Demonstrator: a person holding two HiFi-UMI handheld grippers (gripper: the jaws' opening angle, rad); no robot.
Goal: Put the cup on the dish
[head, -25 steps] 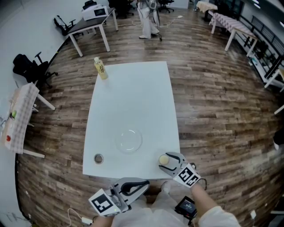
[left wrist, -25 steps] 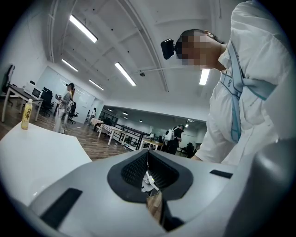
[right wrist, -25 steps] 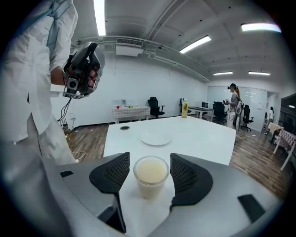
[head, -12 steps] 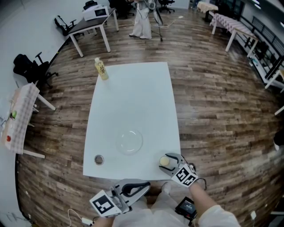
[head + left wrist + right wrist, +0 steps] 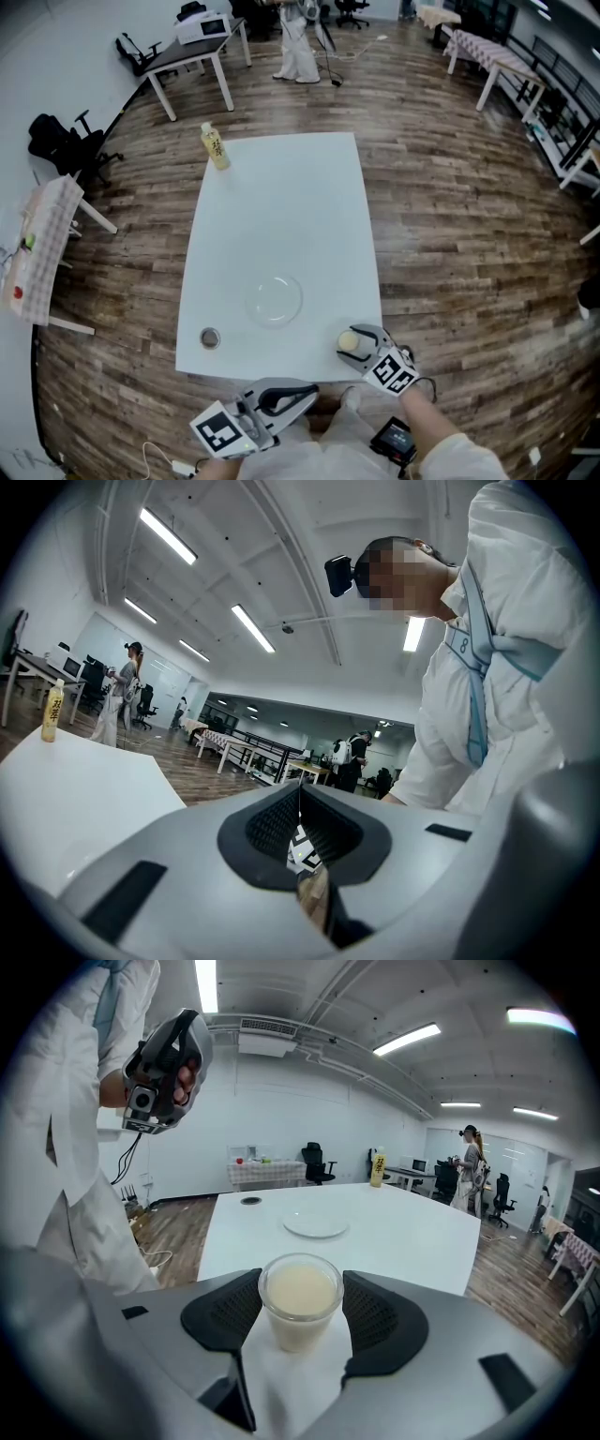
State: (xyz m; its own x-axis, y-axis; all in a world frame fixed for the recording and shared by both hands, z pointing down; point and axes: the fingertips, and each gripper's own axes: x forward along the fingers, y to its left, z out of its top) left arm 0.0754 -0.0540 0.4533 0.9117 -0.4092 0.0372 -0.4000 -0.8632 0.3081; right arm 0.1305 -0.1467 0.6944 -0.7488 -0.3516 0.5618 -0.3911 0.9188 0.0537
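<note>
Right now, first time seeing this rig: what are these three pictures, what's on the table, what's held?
There is no robot here: a person holds a two-jaw gripper in each hand. The head view comes from a camera on the person's head, looking down at a white table. The other two views come from cameras riding on each gripper, looking along its jaws. On the table are a clear dish, a small dark round thing near the left corner and a bottle at the far corner. The right gripper is closed on a cup of pale liquid near the right corner, apart from the dish. The left gripper is shut and empty, off the table.
</note>
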